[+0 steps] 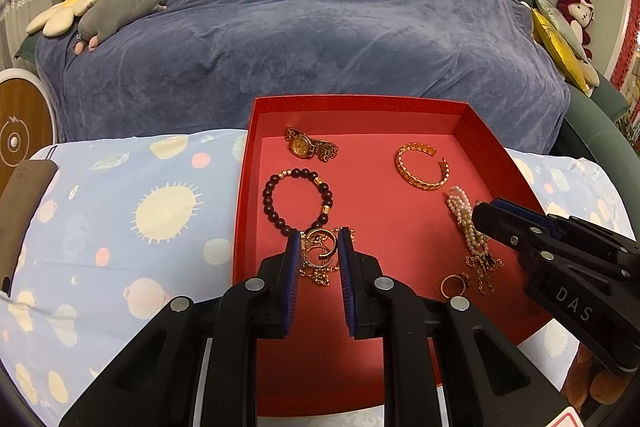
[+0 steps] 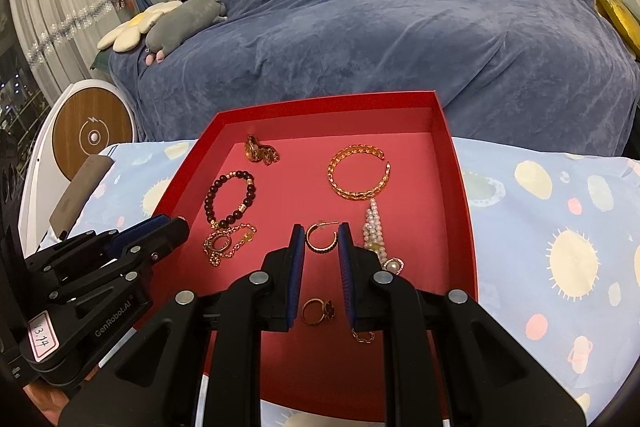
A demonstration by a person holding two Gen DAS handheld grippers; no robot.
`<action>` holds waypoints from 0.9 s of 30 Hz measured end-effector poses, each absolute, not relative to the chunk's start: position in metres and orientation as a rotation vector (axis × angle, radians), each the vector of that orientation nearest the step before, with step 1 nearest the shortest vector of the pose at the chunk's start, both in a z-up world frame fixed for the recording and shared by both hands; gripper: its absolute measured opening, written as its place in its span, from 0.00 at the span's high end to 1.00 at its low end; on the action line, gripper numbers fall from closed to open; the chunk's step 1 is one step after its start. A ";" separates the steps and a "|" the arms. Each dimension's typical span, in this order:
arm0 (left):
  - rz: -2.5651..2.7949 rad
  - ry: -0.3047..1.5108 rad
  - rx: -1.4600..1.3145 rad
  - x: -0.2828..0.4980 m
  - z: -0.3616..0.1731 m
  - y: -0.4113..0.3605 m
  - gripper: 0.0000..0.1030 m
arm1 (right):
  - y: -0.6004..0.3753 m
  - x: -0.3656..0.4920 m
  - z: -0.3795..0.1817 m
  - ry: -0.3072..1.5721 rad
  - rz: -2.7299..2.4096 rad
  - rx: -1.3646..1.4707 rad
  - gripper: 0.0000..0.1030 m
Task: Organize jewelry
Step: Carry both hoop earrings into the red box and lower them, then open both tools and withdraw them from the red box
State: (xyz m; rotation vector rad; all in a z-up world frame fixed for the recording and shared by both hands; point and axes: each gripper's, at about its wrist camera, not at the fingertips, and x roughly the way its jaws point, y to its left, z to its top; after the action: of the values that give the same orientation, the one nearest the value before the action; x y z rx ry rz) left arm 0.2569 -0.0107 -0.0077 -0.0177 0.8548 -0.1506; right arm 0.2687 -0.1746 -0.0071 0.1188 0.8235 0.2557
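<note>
An open red tray (image 1: 360, 103) on a patterned cloth holds the jewelry. At its back lie a gold watch (image 1: 310, 146) and a gold cuff bangle (image 1: 422, 167). A dark bead bracelet (image 1: 296, 199) lies at the left, and touching it is a heap of gold rings and chain (image 1: 320, 259). My left gripper (image 1: 320, 243) hovers over that heap, its jaws a little apart and holding nothing. My right gripper (image 2: 321, 233) is shut on a gold hoop earring (image 2: 320, 237), held above the tray floor. Beside the right gripper lie a pearl strand (image 2: 375, 227), a gold ring (image 2: 318, 311) and a thin chain (image 2: 363, 337).
A sofa under a blue throw (image 1: 320, 19) rises right behind the tray, with plush toys (image 1: 120, 11) at its left end. A brown flat case (image 1: 22, 211) lies on the cloth at the left. A round wooden-faced device (image 2: 94, 137) stands beyond it.
</note>
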 end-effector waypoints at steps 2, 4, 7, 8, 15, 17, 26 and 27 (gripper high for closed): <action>-0.148 0.857 -0.022 0.258 -0.009 -0.010 0.85 | -0.174 0.270 -0.009 0.827 0.256 0.120 0.84; -0.146 0.858 -0.022 0.259 -0.010 -0.009 0.85 | -0.174 0.271 -0.010 0.831 0.256 0.121 0.84; -0.148 0.863 -0.023 0.260 -0.011 -0.009 0.85 | -0.172 0.274 -0.013 0.836 0.254 0.119 0.84; -0.147 0.864 -0.023 0.261 -0.012 -0.009 0.85 | -0.172 0.275 -0.014 0.837 0.254 0.118 0.84; -0.149 0.876 -0.027 0.263 -0.016 -0.009 0.83 | -0.171 0.279 -0.019 0.851 0.252 0.112 0.83; -0.150 0.875 -0.023 0.263 -0.017 -0.010 0.83 | -0.171 0.279 -0.019 0.850 0.254 0.115 0.83; -0.130 0.865 -0.010 0.260 -0.015 -0.011 0.54 | -0.172 0.273 -0.014 0.840 0.255 0.116 0.82; -0.125 0.857 -0.005 0.259 -0.013 -0.011 0.52 | -0.173 0.271 -0.013 0.837 0.255 0.117 0.82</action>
State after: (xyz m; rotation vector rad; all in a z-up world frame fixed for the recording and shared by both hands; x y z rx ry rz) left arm 0.2586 -0.0114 -0.0129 -0.0049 0.8570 -0.1248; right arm 0.2713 -0.1725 -0.0127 0.1166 0.8369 0.2545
